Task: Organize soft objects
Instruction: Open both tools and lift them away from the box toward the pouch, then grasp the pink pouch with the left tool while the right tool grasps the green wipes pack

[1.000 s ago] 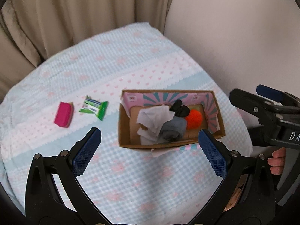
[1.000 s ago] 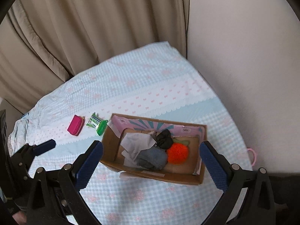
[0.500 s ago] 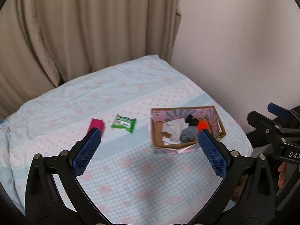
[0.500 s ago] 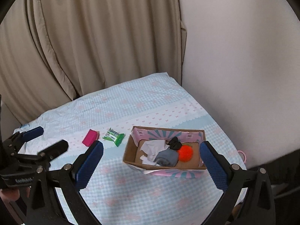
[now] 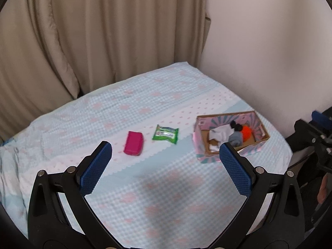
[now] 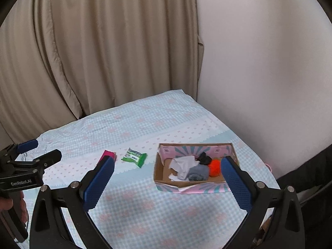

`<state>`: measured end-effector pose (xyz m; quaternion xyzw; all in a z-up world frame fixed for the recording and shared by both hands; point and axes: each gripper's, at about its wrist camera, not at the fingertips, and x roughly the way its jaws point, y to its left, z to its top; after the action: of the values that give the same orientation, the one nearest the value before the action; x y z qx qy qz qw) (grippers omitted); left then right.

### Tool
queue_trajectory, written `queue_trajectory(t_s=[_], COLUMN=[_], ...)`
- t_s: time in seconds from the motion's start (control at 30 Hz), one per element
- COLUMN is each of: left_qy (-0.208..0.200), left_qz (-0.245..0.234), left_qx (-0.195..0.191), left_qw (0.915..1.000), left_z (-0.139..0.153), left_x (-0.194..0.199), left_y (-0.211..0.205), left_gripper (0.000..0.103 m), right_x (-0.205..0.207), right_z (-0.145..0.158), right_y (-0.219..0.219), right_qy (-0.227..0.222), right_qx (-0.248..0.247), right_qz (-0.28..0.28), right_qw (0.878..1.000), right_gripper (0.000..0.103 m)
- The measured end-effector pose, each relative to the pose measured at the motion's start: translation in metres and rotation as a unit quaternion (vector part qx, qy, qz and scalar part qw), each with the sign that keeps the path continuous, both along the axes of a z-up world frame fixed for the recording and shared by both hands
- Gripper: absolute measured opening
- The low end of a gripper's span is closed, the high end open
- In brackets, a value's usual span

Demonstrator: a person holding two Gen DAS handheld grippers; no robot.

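A cardboard box (image 5: 259,129) (image 6: 159,172) with a pink patterned lining sits at the bed's right side. It holds a white cloth (image 6: 183,165), a grey cloth (image 6: 198,173), a black item (image 6: 204,158) and an orange pompom (image 6: 214,167). A pink pouch (image 5: 133,143) (image 6: 108,153) and a green wipes pack (image 5: 165,133) (image 6: 134,157) lie on the bedspread left of the box. My left gripper (image 5: 165,166) is open and empty, held back above the bed. My right gripper (image 6: 167,180) is open and empty, also held back.
The bed has a light blue and pink checked spread (image 5: 157,197). Beige curtains (image 6: 93,51) hang behind it and a pale wall (image 6: 259,72) stands at the right. The other gripper shows at each view's edge, the right one (image 5: 311,128) and the left one (image 6: 31,155).
Both grippers have pulled back and up from the box, so the bed, box, pouch and wipes pack look smaller and farther. Both stay open and empty.
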<state>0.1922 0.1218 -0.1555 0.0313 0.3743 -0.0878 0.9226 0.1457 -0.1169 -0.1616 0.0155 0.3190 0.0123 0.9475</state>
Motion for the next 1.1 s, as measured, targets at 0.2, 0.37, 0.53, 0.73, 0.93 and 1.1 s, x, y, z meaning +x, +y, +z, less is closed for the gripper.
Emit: queue_trajectory(t_s=[0.2, 0.37, 0.53, 0.73, 0.93, 1.1], left_qy=[0.026, 0.056, 0.081, 0.125, 0.17, 0.199], left_qz=[-0.026, -0.02, -0.015, -0.018, -0.03, -0.044], left_qx=[-0.006, -0.018, -0.021, -0.022, -0.015, 0.002], left_qw=[0.9993, 0.9981, 0.9964, 0.9918, 0.9849, 0.9789], left_z=[-0.039, -0.082, -0.136, -0.209, -0.277, -0.321], left_x=[0.038, 0.08, 0.13, 0.189, 0.239, 0.271], left_y=[0.037, 0.064, 0.085, 0.096, 0.094, 0.085], left_gripper=[0.103, 0.103, 0.103, 0.103, 0.103, 0.103], right_x=[0.026, 0.069, 0.131, 0.207, 0.282, 0.32], right_z=[-0.015, -0.045, -0.083, -0.15, -0.235, -0.295], right_y=[0.043, 0.074, 0.099, 0.125, 0.153, 0.178], right_qy=[-0.009, 0.0, 0.032, 0.094, 0.201, 0.289], right_qx=[-0.003, -0.014, -0.023, -0.054, -0.108, -0.171], right_qz=[0.029, 0.074, 0.143, 0.217, 0.273, 0.312], right_qw=[1.0, 0.997, 0.989, 0.97, 0.934, 0.889], right_gripper=[0.102, 0.102, 0.102, 0.102, 0.101, 0.091])
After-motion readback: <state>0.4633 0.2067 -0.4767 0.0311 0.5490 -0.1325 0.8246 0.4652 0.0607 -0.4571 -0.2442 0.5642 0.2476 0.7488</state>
